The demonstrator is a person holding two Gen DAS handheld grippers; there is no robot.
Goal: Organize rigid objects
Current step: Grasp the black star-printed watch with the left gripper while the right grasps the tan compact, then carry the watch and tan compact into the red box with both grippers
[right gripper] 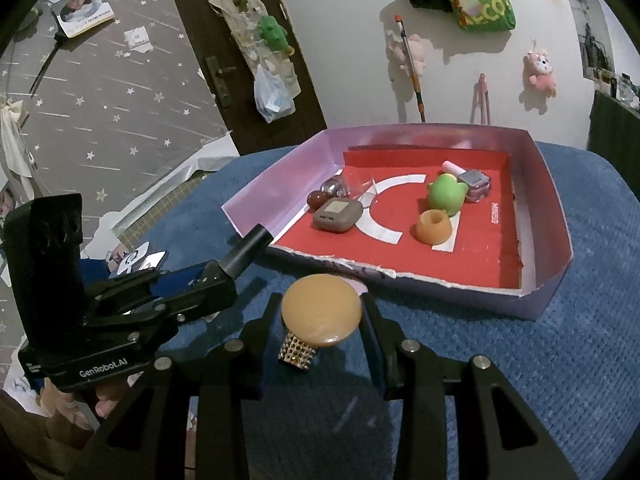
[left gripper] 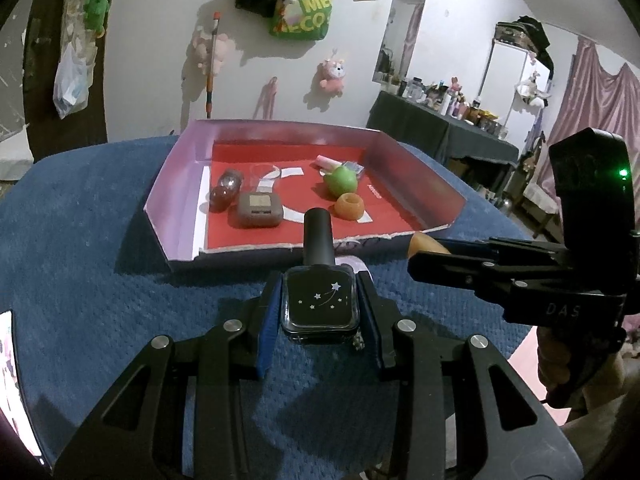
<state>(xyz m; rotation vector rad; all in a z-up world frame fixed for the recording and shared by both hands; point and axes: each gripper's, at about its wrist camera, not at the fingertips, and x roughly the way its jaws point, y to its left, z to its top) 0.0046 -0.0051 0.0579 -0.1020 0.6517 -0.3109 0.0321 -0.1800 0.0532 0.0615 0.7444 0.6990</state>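
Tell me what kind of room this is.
Probably a home bedroom: pink plush toys hang on the wall, a dark side table crowded with bottles stands beside a pink curtain, and photos cover star-patterned wallpaper.

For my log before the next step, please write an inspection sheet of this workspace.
Surface: blue textured cloth.
Job's things: shallow lilac-walled cardboard tray with red floor holds brown rounded case, green frog-like toy, orange ring-shaped holder, two dark round balls, small square bottle.
Clutter: nothing seen.
Grippers: left claw shut on dark square star-printed bottle; right claw shut on tan round disc.
Cables: nothing seen.
Surroundings: plush toys on wall, green bag.
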